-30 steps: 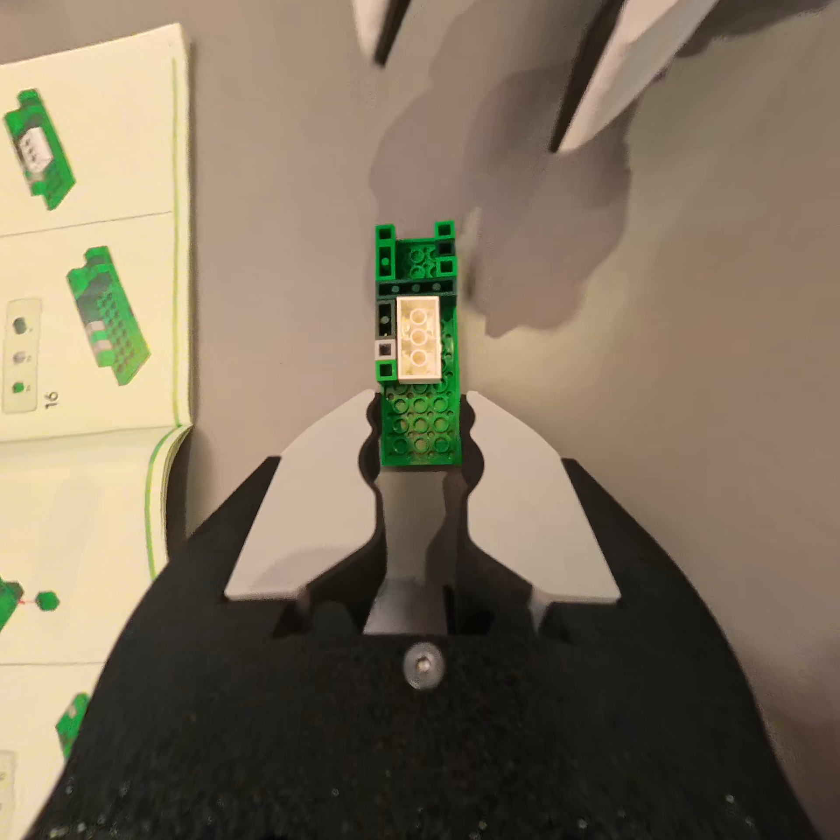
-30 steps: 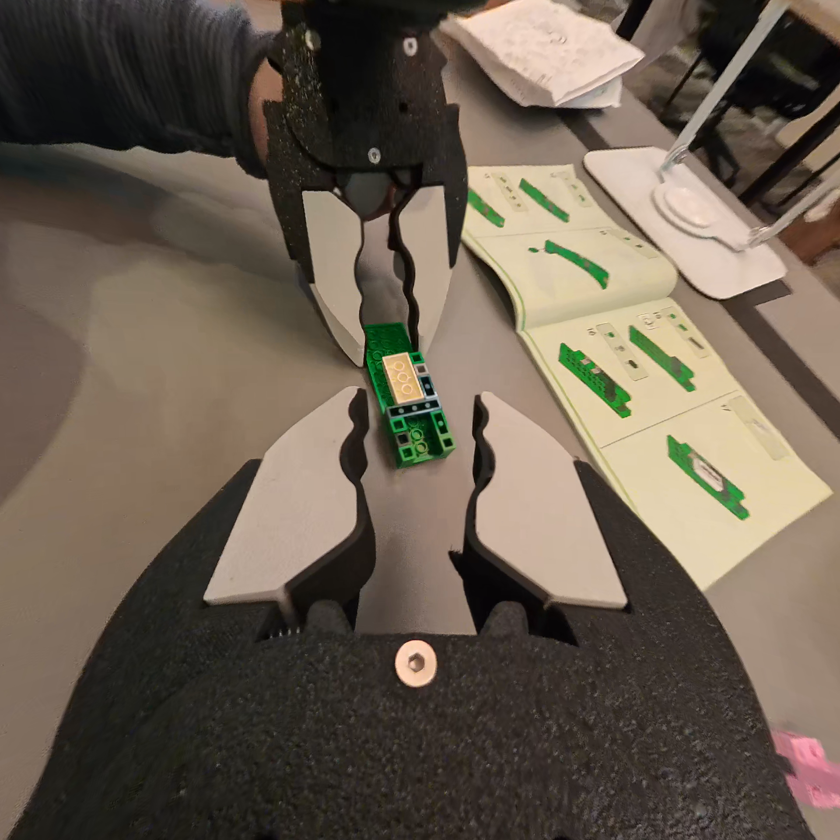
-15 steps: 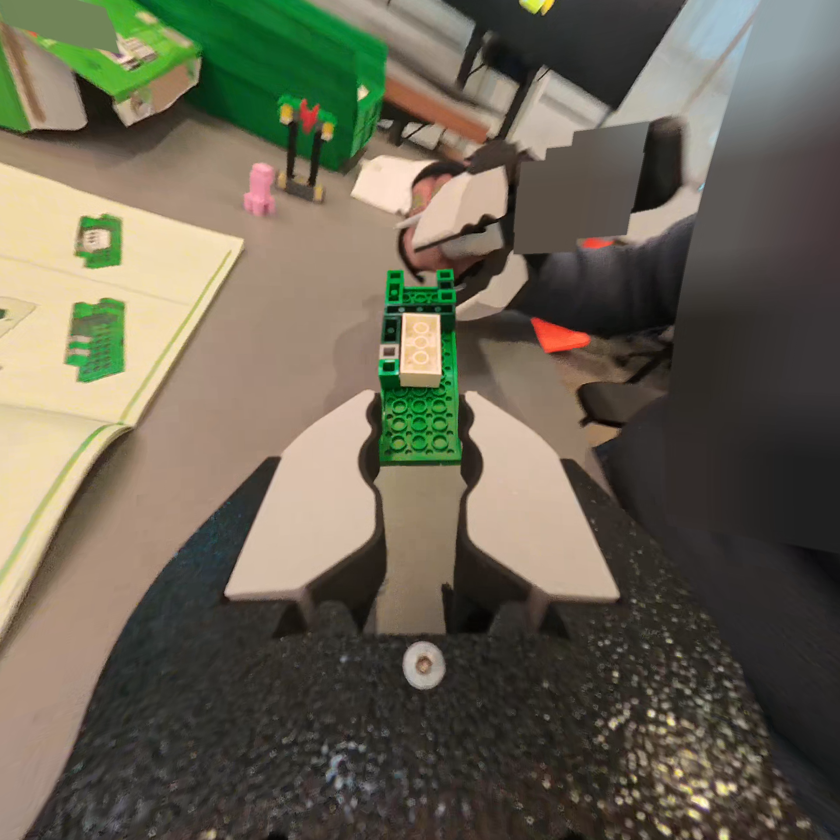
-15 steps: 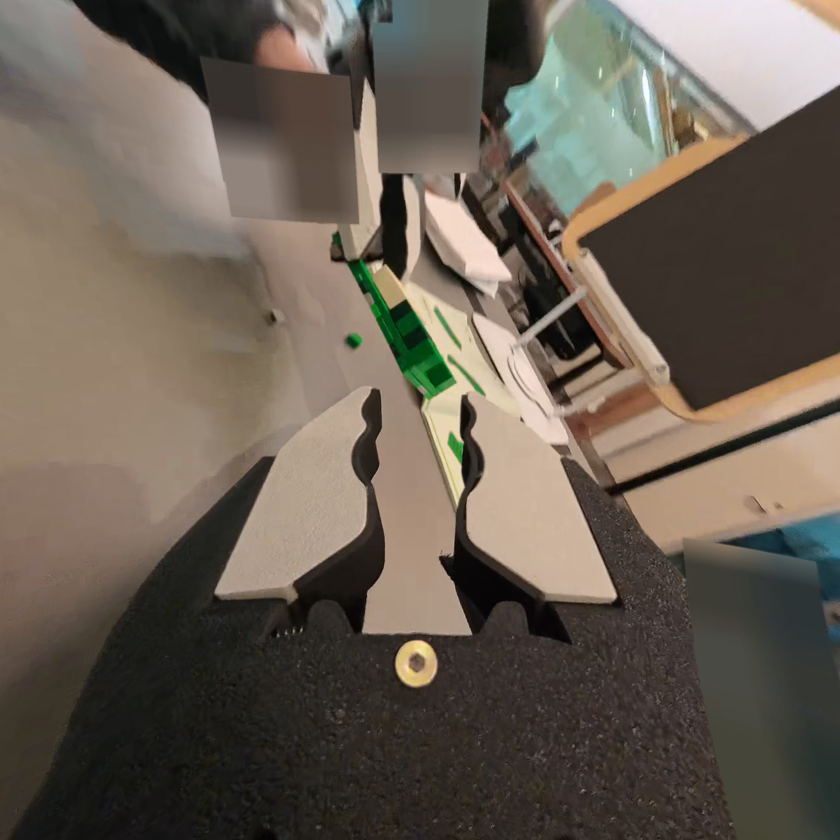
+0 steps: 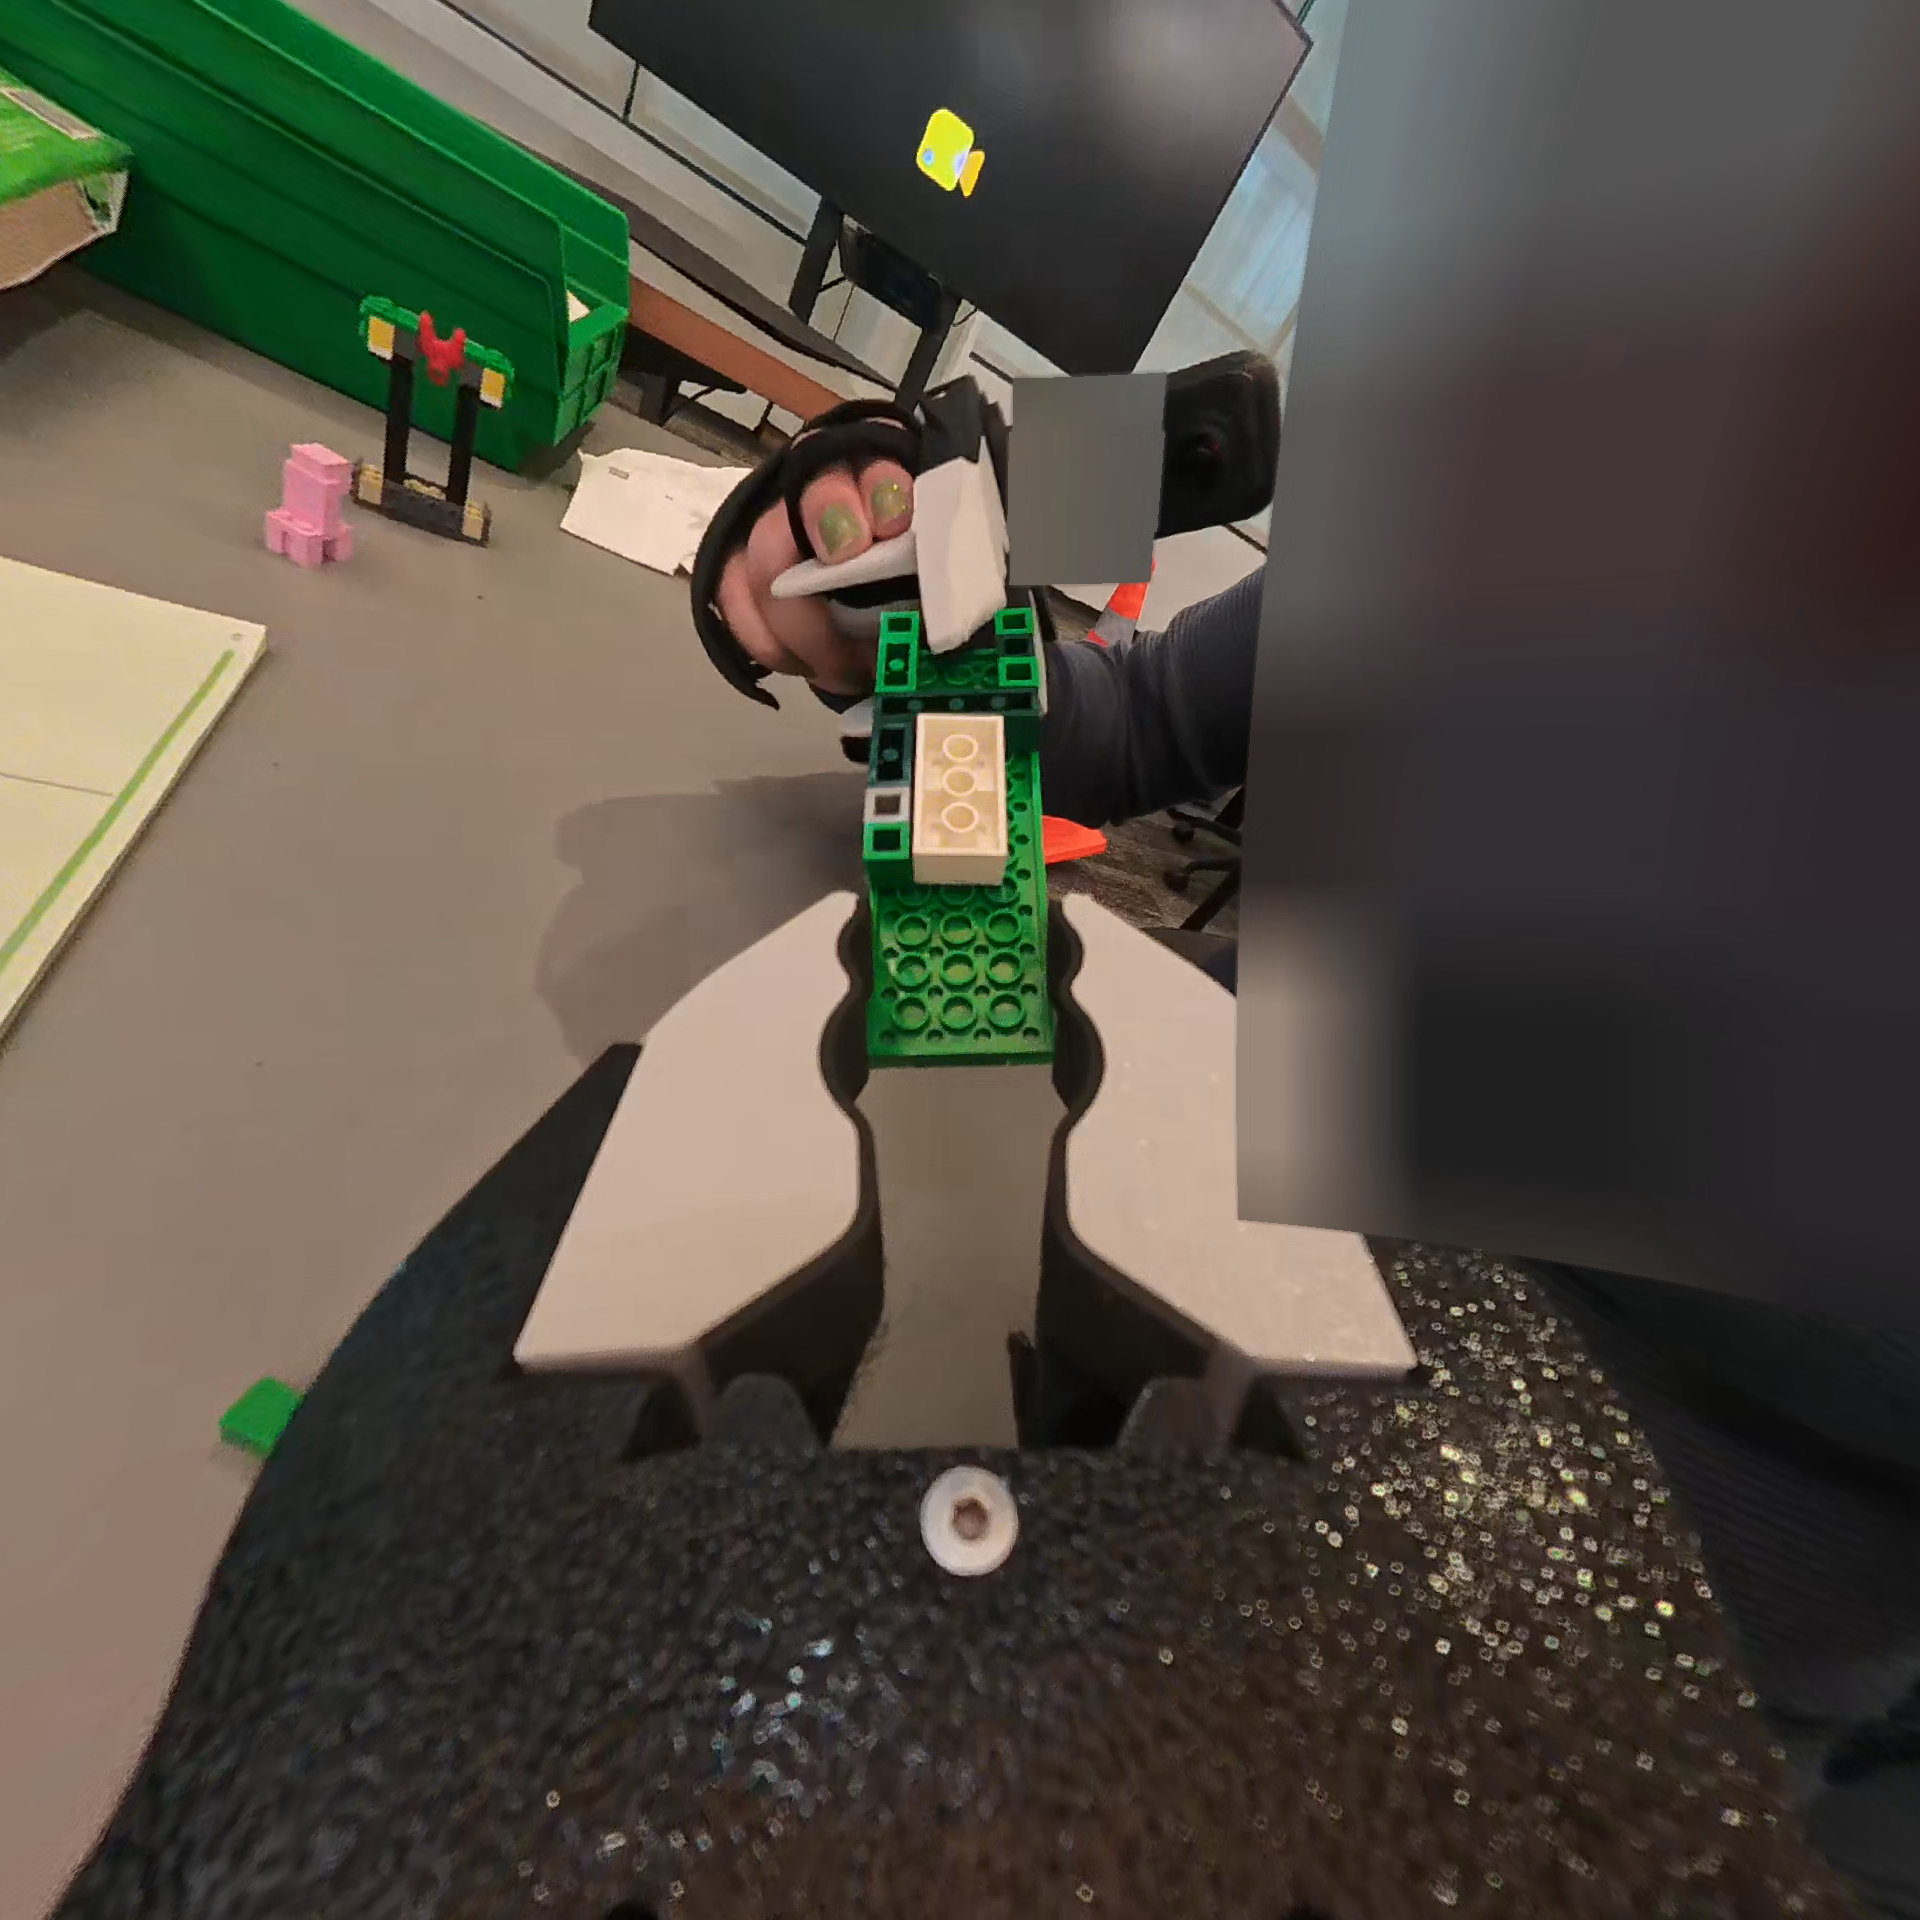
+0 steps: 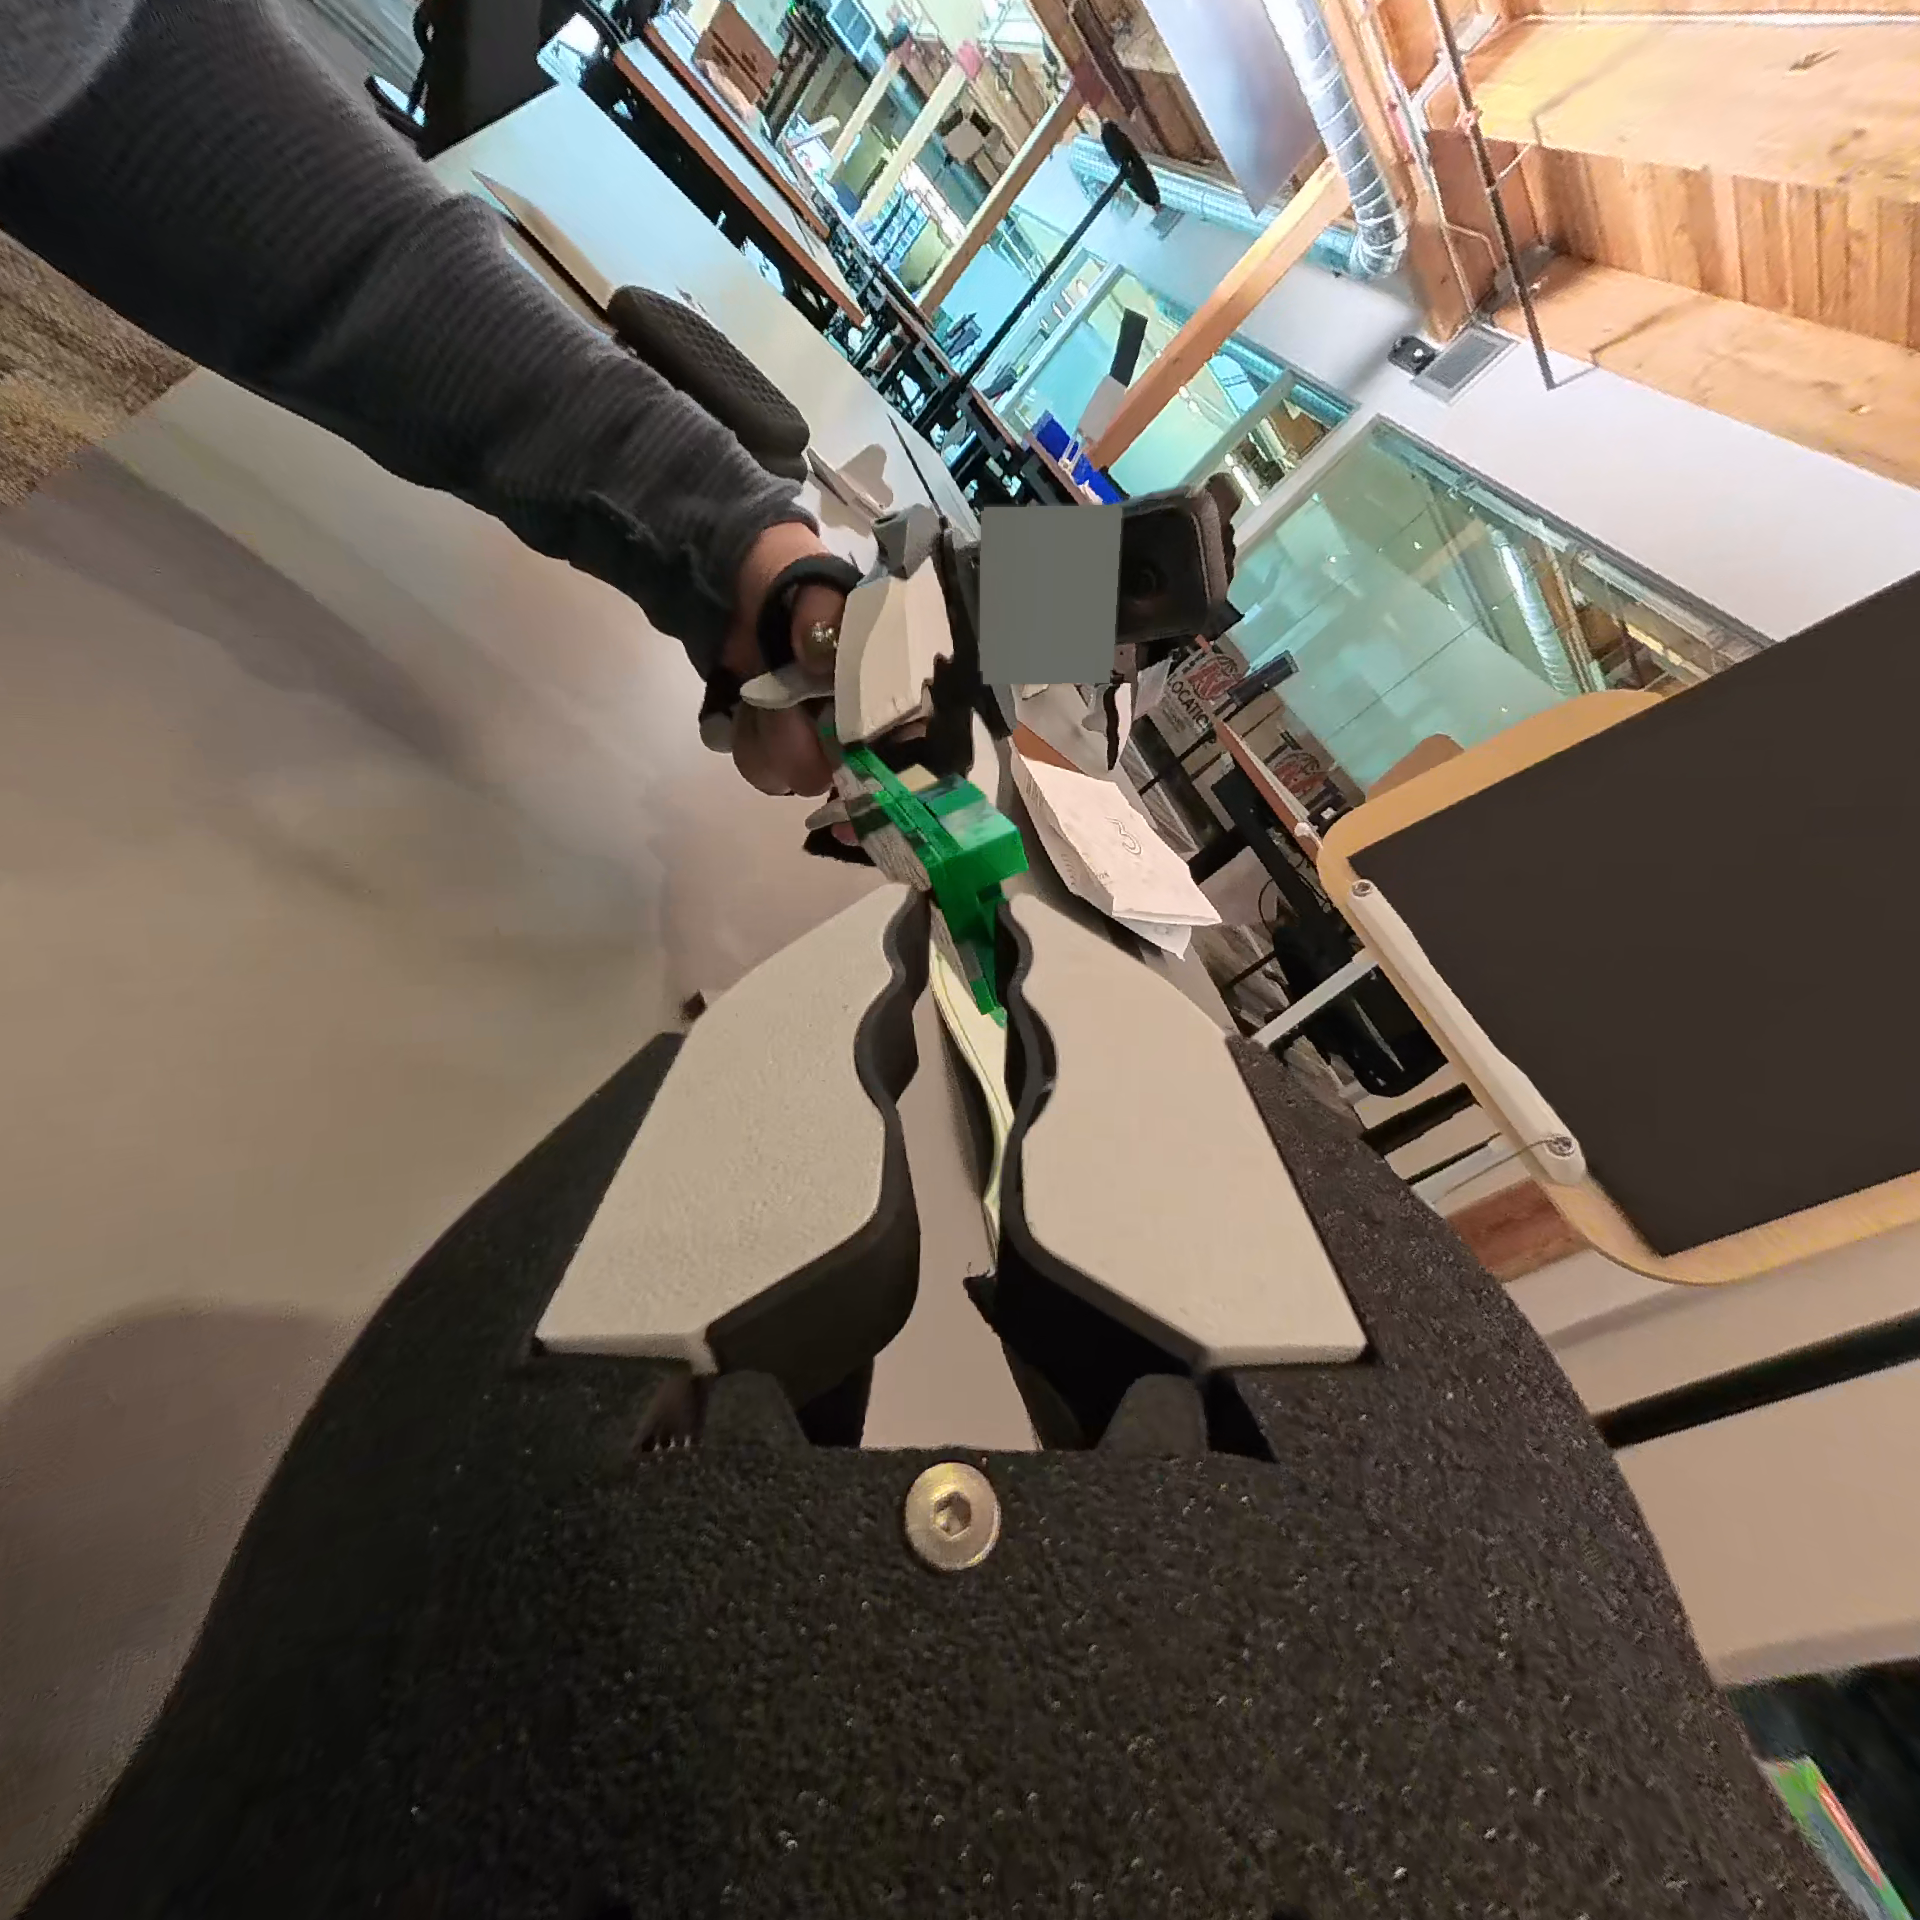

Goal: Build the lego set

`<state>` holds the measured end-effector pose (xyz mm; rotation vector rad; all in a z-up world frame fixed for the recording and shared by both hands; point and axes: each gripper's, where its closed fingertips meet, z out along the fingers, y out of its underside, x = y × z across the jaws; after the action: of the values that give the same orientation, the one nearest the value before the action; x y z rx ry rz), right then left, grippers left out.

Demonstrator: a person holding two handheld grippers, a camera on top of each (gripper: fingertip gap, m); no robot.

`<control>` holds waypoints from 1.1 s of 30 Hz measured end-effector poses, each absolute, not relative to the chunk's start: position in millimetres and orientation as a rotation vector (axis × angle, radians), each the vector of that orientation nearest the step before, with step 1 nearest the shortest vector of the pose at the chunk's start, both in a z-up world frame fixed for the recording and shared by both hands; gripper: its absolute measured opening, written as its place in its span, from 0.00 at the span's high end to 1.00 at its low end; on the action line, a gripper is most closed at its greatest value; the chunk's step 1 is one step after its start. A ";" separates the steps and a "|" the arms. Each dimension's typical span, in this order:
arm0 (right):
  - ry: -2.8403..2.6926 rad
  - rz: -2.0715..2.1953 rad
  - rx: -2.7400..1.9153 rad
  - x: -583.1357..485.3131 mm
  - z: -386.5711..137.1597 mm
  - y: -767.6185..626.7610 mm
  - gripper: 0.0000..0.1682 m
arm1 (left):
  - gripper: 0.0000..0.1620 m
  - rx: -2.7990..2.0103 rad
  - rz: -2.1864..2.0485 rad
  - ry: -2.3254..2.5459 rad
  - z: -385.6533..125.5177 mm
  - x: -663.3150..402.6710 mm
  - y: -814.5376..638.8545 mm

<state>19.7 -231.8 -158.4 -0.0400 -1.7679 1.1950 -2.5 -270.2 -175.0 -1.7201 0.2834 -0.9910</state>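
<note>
The green lego assembly (image 5: 956, 966) with a white brick (image 5: 958, 795) on top is held in the air above the grey table (image 5: 364, 935). My left gripper (image 5: 956, 997) is shut on its near end. My right gripper (image 6: 961, 940) is turned sideways and shut on the assembly's other end (image 6: 971, 873), which shows edge-on between its fingers. In the left wrist view the right gripper (image 5: 951, 592) sits at the far end of the assembly. In the right wrist view the left gripper (image 6: 894, 675) holds the far end, with the person's hand and grey sleeve behind it.
An open instruction booklet (image 5: 94, 748) lies at the left. A pink figure (image 5: 307, 506) and a small black and green build (image 5: 431, 436) stand before a green bin (image 5: 312, 239). A loose green brick (image 5: 258, 1413) and a paper sheet (image 5: 644, 509) lie on the table. Across from one pair of fingers to the other is roughly 6 cm.
My left gripper lifted the assembly off the table and tilted up. My right gripper turned sideways, came to the far end and closed on it.
</note>
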 end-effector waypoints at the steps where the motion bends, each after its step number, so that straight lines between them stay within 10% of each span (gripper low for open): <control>1: -1.774 1.187 -0.044 19.4 -159.5 -231.1 0.93 | 0.81 -1.723 -0.996 0.279 -175.7 -2.4 -269.9; 17: -1.767 1.252 -0.230 7.5 -175.8 -212.2 0.96 | 0.64 -1.832 0.057 0.372 -182.2 -34.5 -237.2; 25: -1.851 1.063 -0.039 25.3 -164.7 -233.8 0.96 | 0.87 -1.780 0.564 0.847 -177.3 -0.9 -223.8; 33: -1.822 0.968 0.074 41.3 -137.5 -244.8 0.96 | 0.89 -1.605 0.669 0.871 -148.1 15.1 -229.5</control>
<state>41.3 -244.8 -137.5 0.0736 -1.8221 0.9682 15.1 -229.5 -148.1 -1.6048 0.8710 0.6685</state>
